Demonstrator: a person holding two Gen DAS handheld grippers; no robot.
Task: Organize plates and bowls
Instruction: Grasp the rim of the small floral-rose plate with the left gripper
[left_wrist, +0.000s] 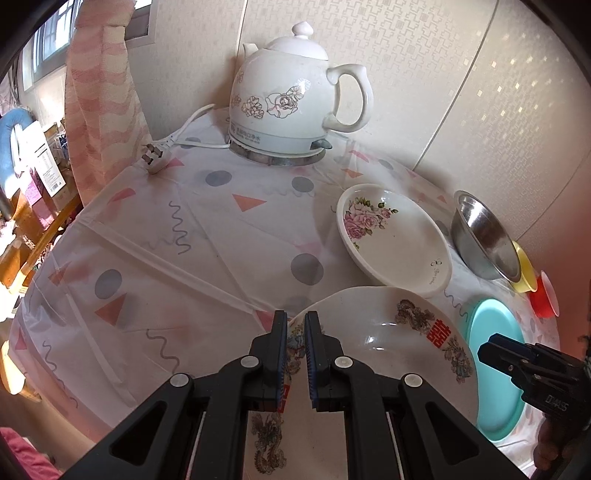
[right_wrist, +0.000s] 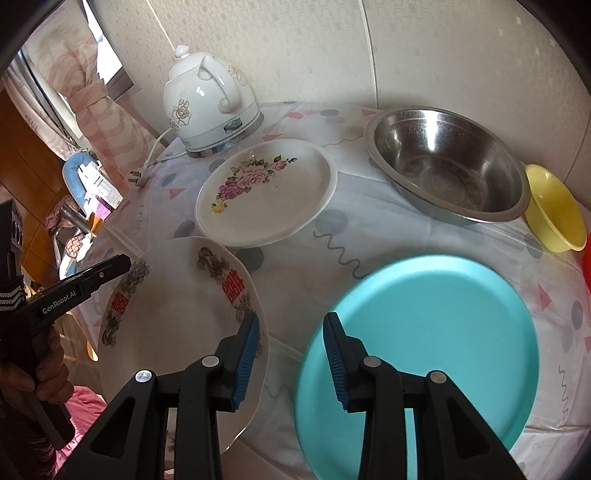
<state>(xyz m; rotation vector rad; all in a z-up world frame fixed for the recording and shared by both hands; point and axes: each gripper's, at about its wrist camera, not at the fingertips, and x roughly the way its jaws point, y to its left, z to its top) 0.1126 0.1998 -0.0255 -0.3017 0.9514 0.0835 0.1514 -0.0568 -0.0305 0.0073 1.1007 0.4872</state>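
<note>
In the left wrist view, the left gripper (left_wrist: 296, 354) has its blue-padded jaws pinched on the rim of the white octagonal plate with dragon prints and red double-happiness characters (left_wrist: 399, 343), which is lifted and tilted above the patterned plastic tablecloth (left_wrist: 177, 236). Just behind this plate lies the white round plate with pink roses (left_wrist: 395, 240). Right of the rose plate sit the stainless steel bowl (left_wrist: 484, 236), the small yellow plastic bowl (left_wrist: 526, 271) and the red plastic bowl (left_wrist: 546, 295). The turquoise round plastic plate (left_wrist: 498, 373) lies right of the dragon plate, partly hidden by it. The white ceramic electric kettle with floral print (left_wrist: 291, 96) stands far behind the rose plate.

In the right wrist view, the right gripper (right_wrist: 291, 354) is spread wide with nothing between its pads, hovering over the gap between the dragon plate (right_wrist: 177, 314) and the turquoise plate (right_wrist: 436, 343). The left gripper (right_wrist: 110, 267) touches the dragon plate's left edge. The rose plate (right_wrist: 266, 192) lies behind the dragon plate, with the steel bowl (right_wrist: 447, 166) and yellow bowl (right_wrist: 554, 206) to its right.
</note>
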